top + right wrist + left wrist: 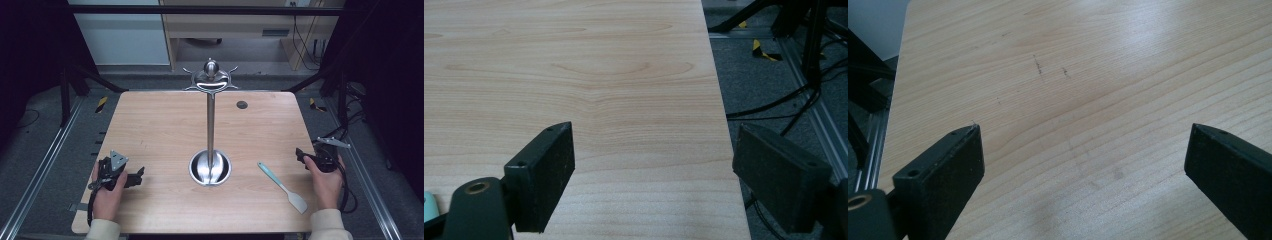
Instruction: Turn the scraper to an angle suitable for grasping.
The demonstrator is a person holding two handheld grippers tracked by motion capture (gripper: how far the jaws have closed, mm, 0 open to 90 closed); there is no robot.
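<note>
A steel utensil stand (210, 120) rises from a round base (210, 168) at the table's middle, with hooks around its top (210, 79). A spatula (283, 187) with a teal handle and a white blade lies flat to the right of the base. My left gripper (141, 174) rests at the table's left front, open, with bare wood between its jaws (1083, 145). My right gripper (299, 155) sits at the table's right edge, a little right of the spatula, open and holding nothing (654, 150). A sliver of teal (429, 206) shows at the lower left of the right gripper view.
The wooden table (160, 125) has a small dark round grommet (242, 104) at the back right. Its right edge (719, 110) drops to a grey floor with cables (774, 105) and metal rails (40, 165).
</note>
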